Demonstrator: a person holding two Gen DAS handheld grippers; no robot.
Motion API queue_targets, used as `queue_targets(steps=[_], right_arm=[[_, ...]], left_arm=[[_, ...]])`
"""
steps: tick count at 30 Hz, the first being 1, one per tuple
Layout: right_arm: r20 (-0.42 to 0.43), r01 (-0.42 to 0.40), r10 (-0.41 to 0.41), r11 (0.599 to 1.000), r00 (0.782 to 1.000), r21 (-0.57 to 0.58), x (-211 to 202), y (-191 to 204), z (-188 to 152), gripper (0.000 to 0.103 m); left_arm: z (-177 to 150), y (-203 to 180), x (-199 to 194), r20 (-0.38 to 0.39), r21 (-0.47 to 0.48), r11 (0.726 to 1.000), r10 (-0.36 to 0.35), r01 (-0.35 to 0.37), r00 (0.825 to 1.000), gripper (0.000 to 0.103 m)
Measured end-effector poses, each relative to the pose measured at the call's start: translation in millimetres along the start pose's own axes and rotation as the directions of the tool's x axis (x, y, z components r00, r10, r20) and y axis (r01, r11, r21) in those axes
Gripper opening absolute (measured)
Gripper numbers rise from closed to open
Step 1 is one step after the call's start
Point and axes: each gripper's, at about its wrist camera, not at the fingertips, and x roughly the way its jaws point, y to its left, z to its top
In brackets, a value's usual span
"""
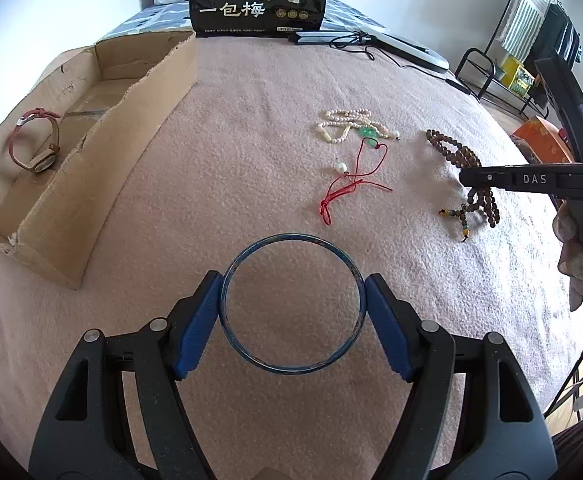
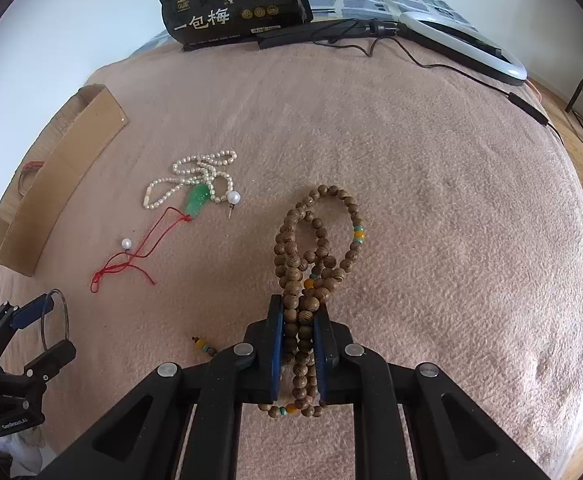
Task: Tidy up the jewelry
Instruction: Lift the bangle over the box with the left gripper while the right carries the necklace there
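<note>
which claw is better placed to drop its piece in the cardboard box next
Left, probably. The left claw grips the blue bangle, and the cardboard box sits just to its left. The right claw holds the wooden beads farther from it.

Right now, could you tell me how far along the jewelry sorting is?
One piece looks done: the red-strap watch sits in the cardboard box. In hand: the left gripper clamps the blue bangle, the right gripper the wooden bead string. Left on the blanket: the pearl necklace and the red-cord jade pendant.
</note>
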Motion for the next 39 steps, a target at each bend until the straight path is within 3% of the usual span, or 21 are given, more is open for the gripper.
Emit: queue_targets(steps=[22, 29, 39], right_arm=[[0.195, -0.068, 0.075, 0.997, 0.978, -0.043, -91.5, 31.4, 11.3, 0.011], [0.27, -0.081, 0.106, 0.992, 0.957, -0.101, -130.2, 58.6, 28.5, 0.011], [0.352, -0.111, 0.194, 0.964, 0.916, -0.241, -178.3, 126.6, 59.6, 0.011]], left_arm=[[24.6, 46.0, -79.2, 0.168, -0.061, 0.998, 0.024, -0.014, 0.986, 0.074], [31.7, 74.7, -100.1, 0.207, -0.102, 0.994, 0.046, -0.026, 0.977, 0.074], [45.7, 124.8, -122.1, 0.242, -0.143, 0.987, 0.11, -0.076, 0.964, 0.074]])
